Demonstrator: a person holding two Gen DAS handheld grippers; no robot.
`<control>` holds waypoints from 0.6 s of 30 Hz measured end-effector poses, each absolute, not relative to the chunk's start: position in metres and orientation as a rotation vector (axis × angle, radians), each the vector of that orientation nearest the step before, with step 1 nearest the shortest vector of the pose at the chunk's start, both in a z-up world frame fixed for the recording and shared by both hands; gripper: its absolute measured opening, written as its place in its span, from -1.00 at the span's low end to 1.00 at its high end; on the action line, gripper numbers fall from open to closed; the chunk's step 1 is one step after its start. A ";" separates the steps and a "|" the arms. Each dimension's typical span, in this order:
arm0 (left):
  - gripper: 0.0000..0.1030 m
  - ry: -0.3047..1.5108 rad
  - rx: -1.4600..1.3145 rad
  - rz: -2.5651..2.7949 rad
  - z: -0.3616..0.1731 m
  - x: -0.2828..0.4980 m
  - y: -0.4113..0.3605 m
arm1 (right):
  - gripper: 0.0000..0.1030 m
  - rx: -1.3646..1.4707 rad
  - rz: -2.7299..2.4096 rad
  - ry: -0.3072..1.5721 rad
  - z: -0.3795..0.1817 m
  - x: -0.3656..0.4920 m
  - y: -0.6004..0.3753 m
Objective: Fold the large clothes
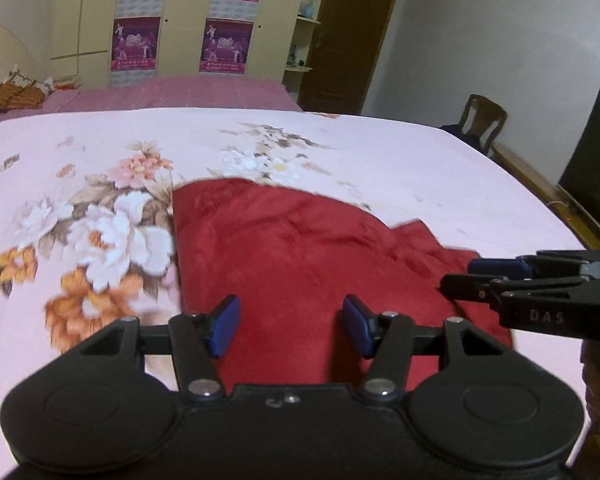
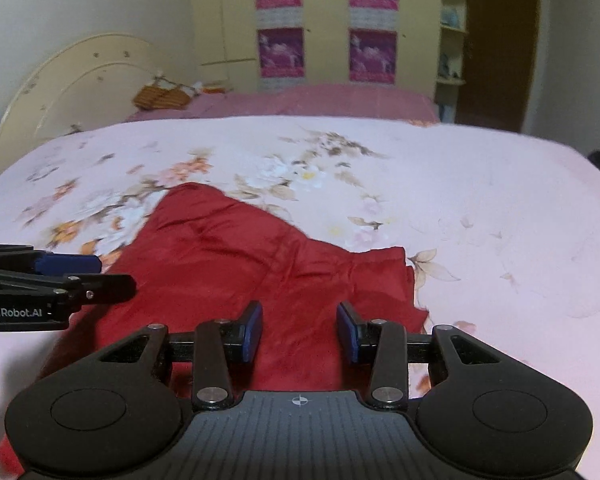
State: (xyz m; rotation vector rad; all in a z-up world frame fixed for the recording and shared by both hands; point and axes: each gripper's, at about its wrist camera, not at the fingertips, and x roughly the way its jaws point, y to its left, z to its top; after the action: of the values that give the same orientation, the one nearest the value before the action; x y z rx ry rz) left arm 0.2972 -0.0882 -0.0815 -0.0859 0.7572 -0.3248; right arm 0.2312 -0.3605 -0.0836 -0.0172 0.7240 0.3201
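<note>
Jaws spread and empty on both sides: the left gripper [image 1: 291, 326] and the right gripper [image 2: 299, 332] hover side by side above a dark red, soft-looking fabric garment [image 1: 300, 256], nothing pinched between the blue pads of either. The garment lies on a bed covered by a pale pink sheet printed with large flowers [image 1: 100, 208], bunched into a rough, lopsided heap at the near edge, with creases running across it and one loose flap reaching out to the right. It may already be doubled over once, though motion blur and the low angle make its layers hard to read. No neat rectangle has formed, so the folding looks to be at an early or middle stage. Smoothing the creases, squaring the edges and at least one more fold appear to remain.
</note>
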 end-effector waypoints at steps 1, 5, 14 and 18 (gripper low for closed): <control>0.08 0.760 -0.090 -0.329 -0.081 0.288 -0.088 | 0.20 -0.028 0.337 0.718 -0.082 0.221 -0.360; 0.09 0.779 -0.064 -0.333 -0.091 0.260 -0.095 | 0.27 -0.103 0.406 0.718 -0.086 0.188 -0.356; 0.13 0.791 -0.052 -0.275 -0.104 0.242 -0.096 | 0.26 -0.062 0.435 0.816 -0.116 0.160 -0.370; 0.13 0.804 -0.036 -0.264 -0.115 0.245 -0.099 | 0.26 0.006 0.435 0.883 -0.137 0.163 -0.378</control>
State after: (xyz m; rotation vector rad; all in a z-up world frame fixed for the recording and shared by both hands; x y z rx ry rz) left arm 0.2447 -0.0988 -0.1149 -0.0364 0.8044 -0.2641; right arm 0.1633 -0.3776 -0.1366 0.0058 0.8830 0.4351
